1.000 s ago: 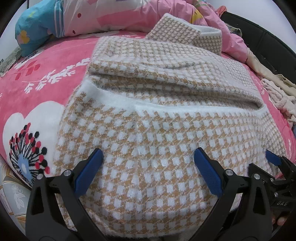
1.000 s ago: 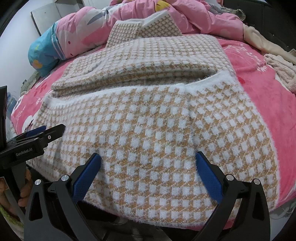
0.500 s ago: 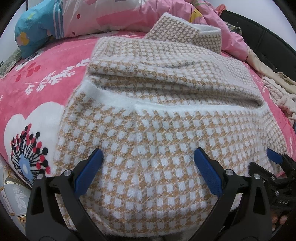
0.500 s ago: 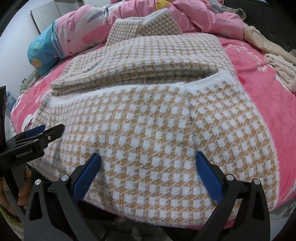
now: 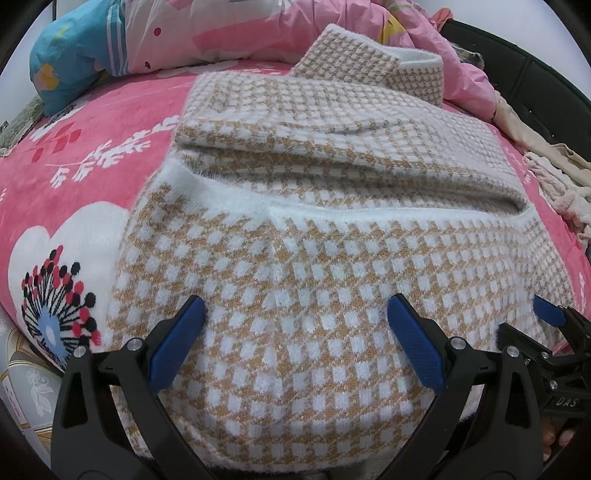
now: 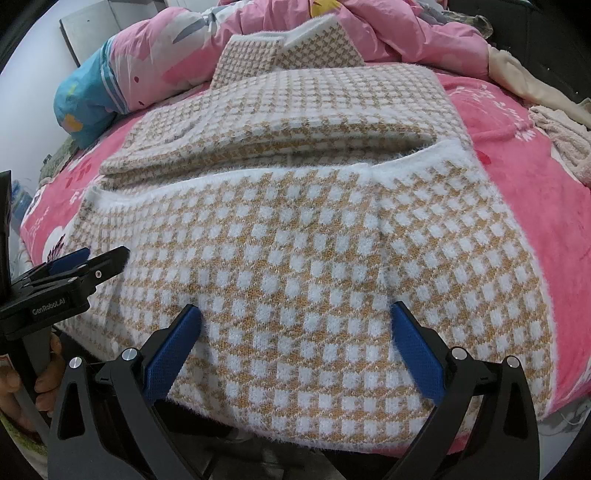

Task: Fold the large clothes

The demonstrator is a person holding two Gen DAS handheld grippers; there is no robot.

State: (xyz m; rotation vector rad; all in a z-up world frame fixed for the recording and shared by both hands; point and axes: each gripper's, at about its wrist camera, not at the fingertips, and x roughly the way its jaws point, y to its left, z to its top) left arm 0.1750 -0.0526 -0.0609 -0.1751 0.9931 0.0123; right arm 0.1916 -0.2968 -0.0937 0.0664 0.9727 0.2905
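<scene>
A tan-and-white checked knit sweater lies on the pink bed. Its upper part is folded over in a thick band, and the collar stands up at the far end. My left gripper is open, its blue pads spread wide over the near hem. My right gripper is also open over the same sweater, further right along the hem. Each gripper shows at the edge of the other's view: the right gripper at the right, the left gripper at the left, held by a hand.
A pink floral blanket covers the bed. A rumpled pink quilt and a blue pillow lie at the far side. Pale clothes are heaped at the right, beside a dark bed frame. The bed's near edge drops away below the hem.
</scene>
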